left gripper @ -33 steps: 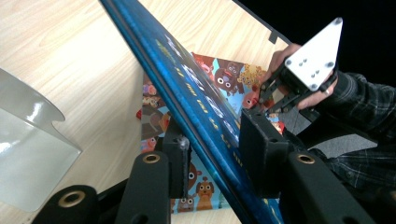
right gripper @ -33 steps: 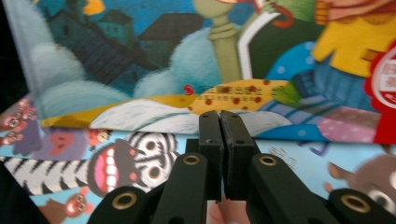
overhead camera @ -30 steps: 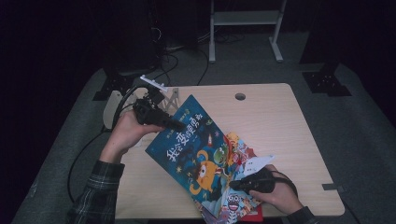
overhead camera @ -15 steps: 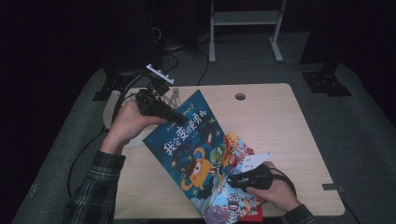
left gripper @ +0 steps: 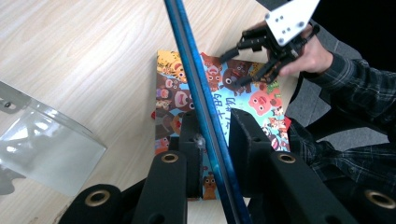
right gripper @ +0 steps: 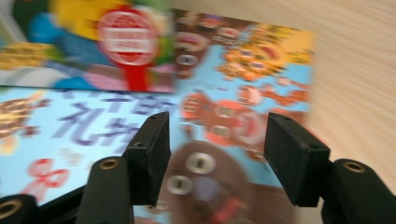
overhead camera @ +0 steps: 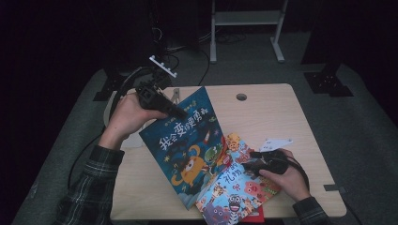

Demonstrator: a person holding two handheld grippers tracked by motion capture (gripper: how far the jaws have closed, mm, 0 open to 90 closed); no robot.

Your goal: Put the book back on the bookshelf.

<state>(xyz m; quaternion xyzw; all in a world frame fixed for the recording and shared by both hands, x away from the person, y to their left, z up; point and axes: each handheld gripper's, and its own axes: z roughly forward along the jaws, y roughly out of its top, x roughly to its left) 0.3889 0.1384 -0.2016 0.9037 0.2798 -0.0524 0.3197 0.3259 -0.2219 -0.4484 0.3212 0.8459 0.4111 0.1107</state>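
While the left gripper clamps one blue book, two more books lie flat.

High view looks down; gripper views closely share the books.

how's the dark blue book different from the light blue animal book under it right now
The dark blue book is tilted up off the table, its edge pinched in the left gripper; the light blue animal book lies flat, with the right gripper open over it, its jaws having just been opening. The dark blue cover shows one orange monster; the light blue one is crowded with small animals. Both are illustrated children's books.
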